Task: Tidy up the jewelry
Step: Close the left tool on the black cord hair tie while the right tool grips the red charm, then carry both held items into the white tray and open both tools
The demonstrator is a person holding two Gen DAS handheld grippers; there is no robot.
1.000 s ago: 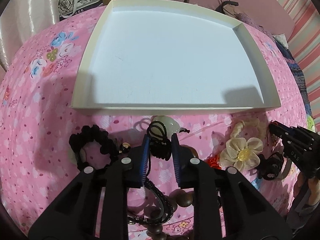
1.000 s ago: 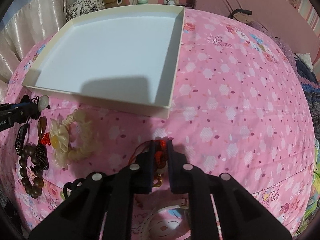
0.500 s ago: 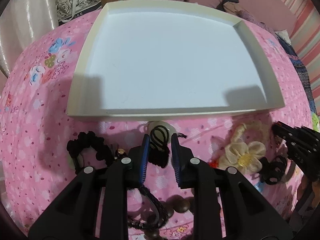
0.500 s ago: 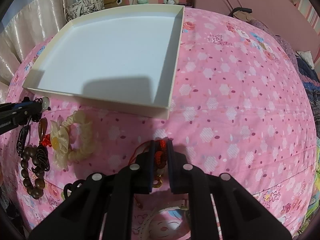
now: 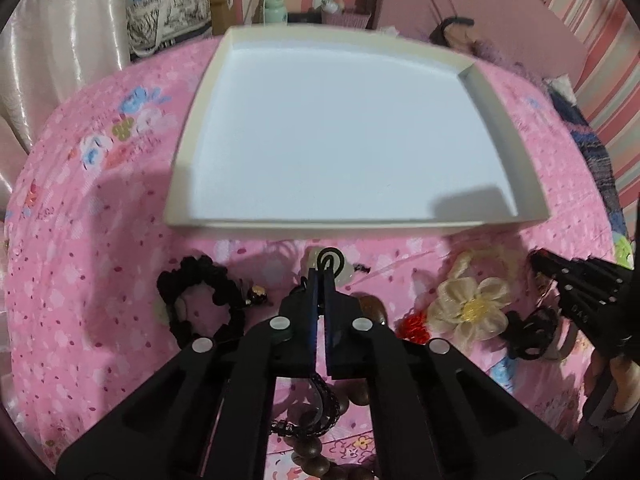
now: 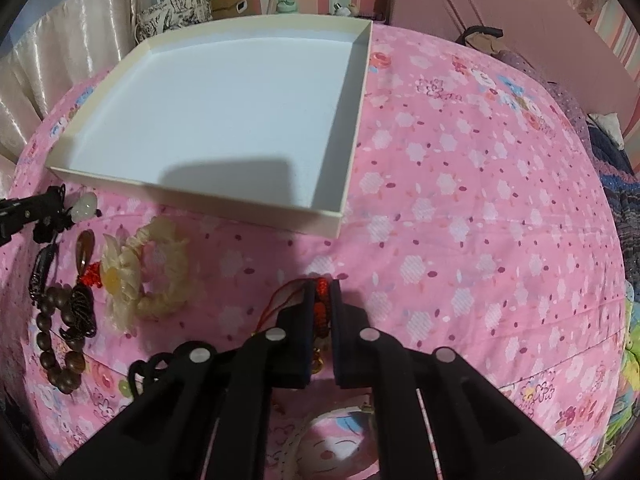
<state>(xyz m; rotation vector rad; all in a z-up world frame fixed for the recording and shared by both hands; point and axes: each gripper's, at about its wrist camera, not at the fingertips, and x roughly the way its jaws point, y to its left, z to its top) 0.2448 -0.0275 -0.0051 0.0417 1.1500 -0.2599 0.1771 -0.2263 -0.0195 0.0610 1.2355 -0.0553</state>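
the left gripper's fingers have just pinched shut on the black knotted cord they stood apart around a moment ago; its pale jade-like pendant lies on the pink floral quilt. the right gripper clamps a red braided cord. beyond, the shallow cream cardboard tray looks matte.
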